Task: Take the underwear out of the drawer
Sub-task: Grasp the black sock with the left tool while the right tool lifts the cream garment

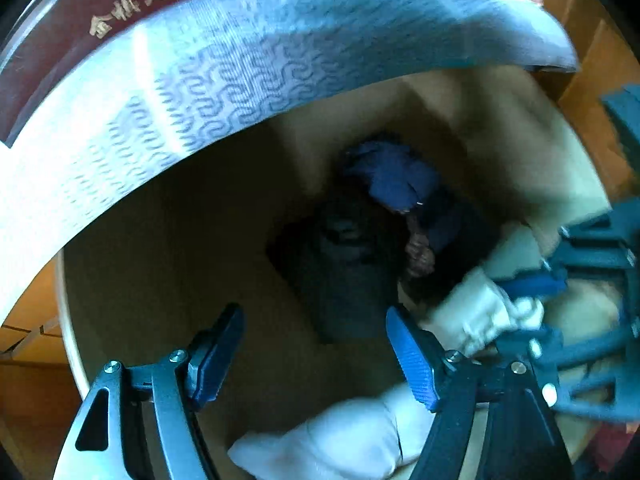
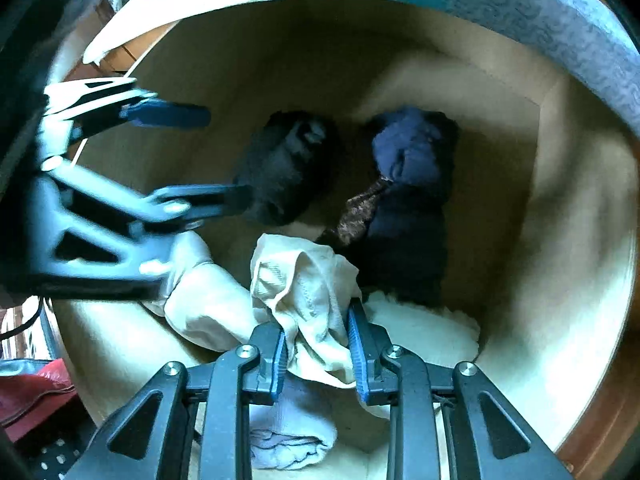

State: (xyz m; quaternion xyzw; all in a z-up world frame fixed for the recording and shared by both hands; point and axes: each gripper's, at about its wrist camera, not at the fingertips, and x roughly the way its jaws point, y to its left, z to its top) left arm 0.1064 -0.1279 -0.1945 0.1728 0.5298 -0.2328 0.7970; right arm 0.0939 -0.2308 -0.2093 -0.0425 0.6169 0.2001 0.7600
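Inside the pale wooden drawer [image 2: 580,200], the right gripper [image 2: 316,344] has its blue-padded fingers clenched on a crumpled cream cotton pair of underwear [image 2: 304,280] near the front. The left gripper [image 1: 312,356] hangs above the drawer floor with its fingers spread apart, gripping nothing. Farther back lie a rolled navy blue garment [image 2: 412,156] and a dark black bundle [image 2: 288,168], side by side. A patterned pale blue mattress edge [image 1: 240,64] overhangs the drawer.

Drawer [image 2: 580,184] matt pale wood; cream underwear [image 2: 308,284] soft ribbed cloth (lace trim on dark piece).
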